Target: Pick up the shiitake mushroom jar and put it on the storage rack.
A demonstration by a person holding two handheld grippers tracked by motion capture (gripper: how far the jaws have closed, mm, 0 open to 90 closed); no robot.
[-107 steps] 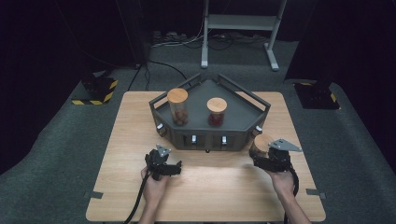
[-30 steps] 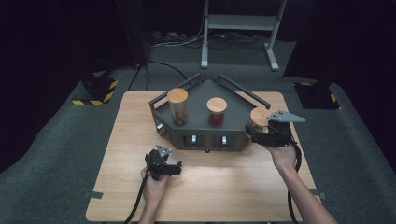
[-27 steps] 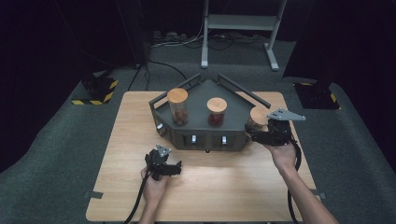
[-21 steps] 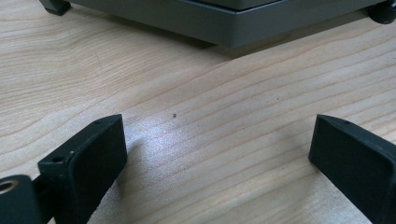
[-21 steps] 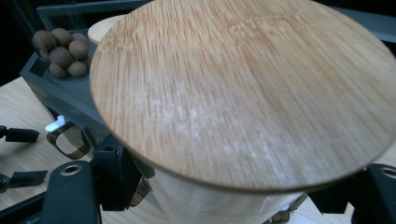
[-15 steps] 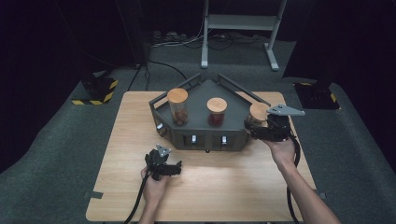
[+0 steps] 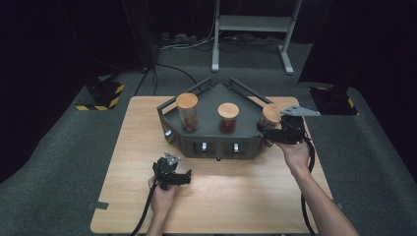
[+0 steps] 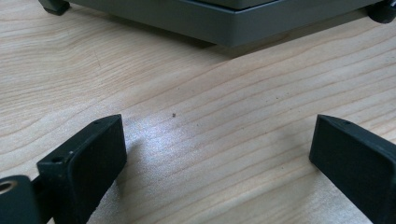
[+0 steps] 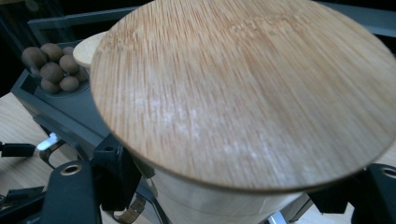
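Bamboo-lidded jar (image 9: 243, 88) pinched in right gripper (image 7: 275, 133) jaws, left gripper (image 7: 173, 173) jaws spread over table (image 8: 210, 102).

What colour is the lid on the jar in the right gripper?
Light tan bamboo with a fine straight grain; the lid shows best in the right gripper view.

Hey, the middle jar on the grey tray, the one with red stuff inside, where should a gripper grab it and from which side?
Grip the middle jar around its glass body just below the wooden lid, coming level from the front edge of the tray. It stands upright, its wide flat lid overhangs, and the neighbouring jars leave the front side free.
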